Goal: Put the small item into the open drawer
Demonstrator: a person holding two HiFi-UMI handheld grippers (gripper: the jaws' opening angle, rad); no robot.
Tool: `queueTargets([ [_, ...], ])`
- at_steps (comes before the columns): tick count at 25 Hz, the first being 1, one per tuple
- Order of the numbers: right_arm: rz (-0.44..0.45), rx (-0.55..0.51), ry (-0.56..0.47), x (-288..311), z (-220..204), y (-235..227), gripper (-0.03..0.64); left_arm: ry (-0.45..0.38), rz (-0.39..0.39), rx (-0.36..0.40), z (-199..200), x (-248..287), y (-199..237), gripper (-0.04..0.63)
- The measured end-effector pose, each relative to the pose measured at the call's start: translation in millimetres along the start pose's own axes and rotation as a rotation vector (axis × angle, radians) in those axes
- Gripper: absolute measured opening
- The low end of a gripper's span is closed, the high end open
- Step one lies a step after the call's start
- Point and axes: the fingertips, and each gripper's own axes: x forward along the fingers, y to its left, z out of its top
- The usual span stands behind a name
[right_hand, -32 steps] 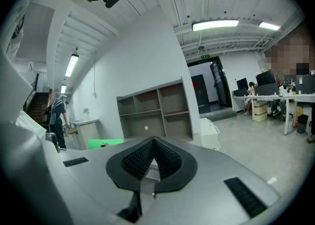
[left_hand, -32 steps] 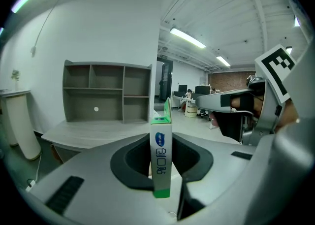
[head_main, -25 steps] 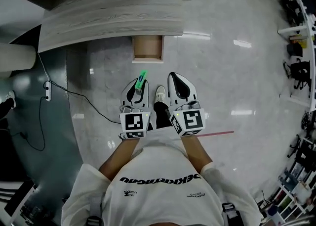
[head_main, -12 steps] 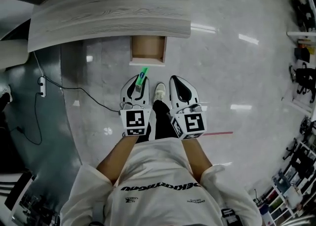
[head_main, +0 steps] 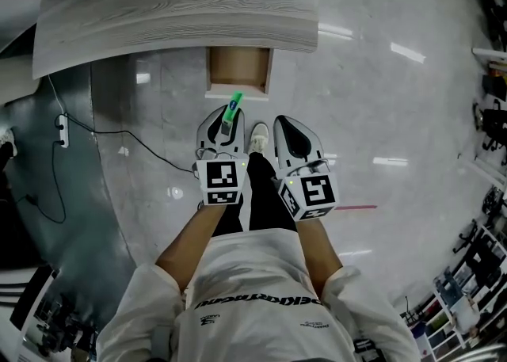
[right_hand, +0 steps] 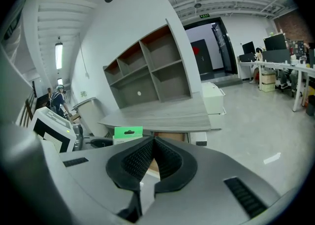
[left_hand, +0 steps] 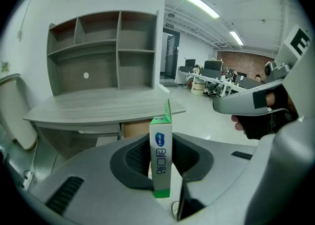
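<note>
The left gripper [head_main: 223, 119] has its jaws clenched on the small green-and-white cardboard box [left_hand: 161, 160]. The box stands upright between the pads, with its green hang tab reaching out past the jaw tips. That hold looks the same as a second ago; what has changed is the distance to the goal. The person has stepped forward, so the open light-brown wooden drawer [head_main: 238, 71] under the grey wood-grain worktop [head_main: 174, 4] now lies just ahead of the left jaw tips. The box's tab nearly meets the drawer's front edge in the head view, where a strip of glossy pale floor [head_main: 380, 115] lay between them before. The drawer looks empty. I judge the approach almost finished: the box must still go over the front edge, come down and be released. To the right, the right gripper [right_hand: 152, 145] has travelled alongside, its jaws pressed together on nothing, with the drawer ahead and slightly left of its tips.
</note>
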Motion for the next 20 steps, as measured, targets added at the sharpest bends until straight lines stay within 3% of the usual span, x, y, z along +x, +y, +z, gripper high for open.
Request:
queueTargets([
  [20,0.004,0.002,0.076,33,-61,-34,0.028,0.125,0.055,-0.124,-59,93,16,0.095],
])
